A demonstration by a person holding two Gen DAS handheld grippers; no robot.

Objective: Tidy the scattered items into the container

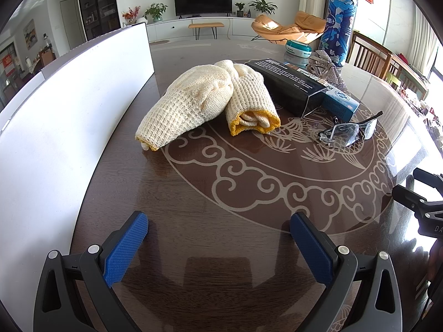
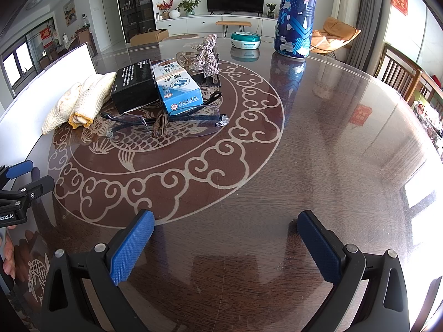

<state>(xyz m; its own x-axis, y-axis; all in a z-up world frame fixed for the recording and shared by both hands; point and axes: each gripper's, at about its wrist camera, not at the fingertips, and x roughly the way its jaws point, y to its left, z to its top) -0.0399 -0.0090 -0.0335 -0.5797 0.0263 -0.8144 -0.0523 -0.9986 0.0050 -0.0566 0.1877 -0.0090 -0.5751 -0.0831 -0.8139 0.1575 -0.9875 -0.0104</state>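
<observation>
- Presently, left gripper [image 1: 218, 221]: blue-padded fingers spread wide, nothing between them, hovering over the near part of the table [image 1: 221, 193].
- Right gripper [image 2: 225, 221]: fingers likewise wide apart and empty, over bare tabletop toward the right edge.
- Container [image 1: 69, 105]: white wall standing along the table's left edge.
- Gloves [image 1: 205, 99]: cream knit pair with yellow cuffs, folded, lying just beside the container wall.
- Black box [image 1: 288, 83]: flat on the table, touching the gloves on one side and a blue-and-white box [image 2: 180, 88] on the other.
- Safety glasses [image 2: 166, 123]: clear lenses, dark arms — lying in front of both boxes on the fish inlay.
- Rhinestone bow [image 2: 206, 55]: behind the boxes, toward the far edge.
- Teal round tin [image 2: 246, 39]: near the far edge.
- Tall blue patterned canister [image 2: 296, 13]: upright at the far edge, right of the tin.
</observation>
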